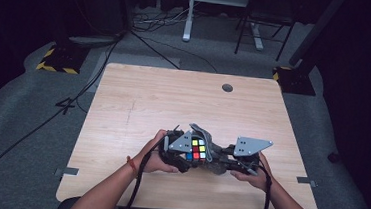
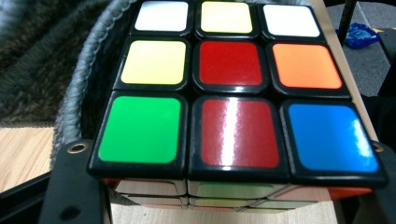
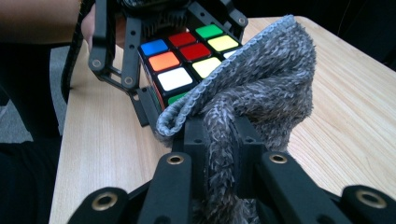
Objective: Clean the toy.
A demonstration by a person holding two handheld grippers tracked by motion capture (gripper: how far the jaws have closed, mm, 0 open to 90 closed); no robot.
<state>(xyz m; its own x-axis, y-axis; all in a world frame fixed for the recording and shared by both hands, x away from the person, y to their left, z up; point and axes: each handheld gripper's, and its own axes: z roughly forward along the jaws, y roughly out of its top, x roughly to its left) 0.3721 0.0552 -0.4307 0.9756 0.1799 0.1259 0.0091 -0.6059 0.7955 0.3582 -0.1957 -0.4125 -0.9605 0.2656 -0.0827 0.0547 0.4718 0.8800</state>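
Clamped tight on fuzzy grey pouch (image 3: 261, 84), right gripper (image 3: 219, 140): soft, floppy, best pinched at the stitched rim. Puzzle cube (image 2: 233, 88) squeezed between left gripper (image 1: 182, 154) jaws, at pouch mouth above table (image 1: 139, 96)'s near edge. Rigid, light, glossy, likely slippery; grip flat faces.

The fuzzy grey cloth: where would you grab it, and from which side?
Grip the grey cloth on its loose fuzzy body, coming from the side away from the Rubik's cube, as the right gripper does. It bunches easily between jaws, and its corded rim arches open toward the cube.
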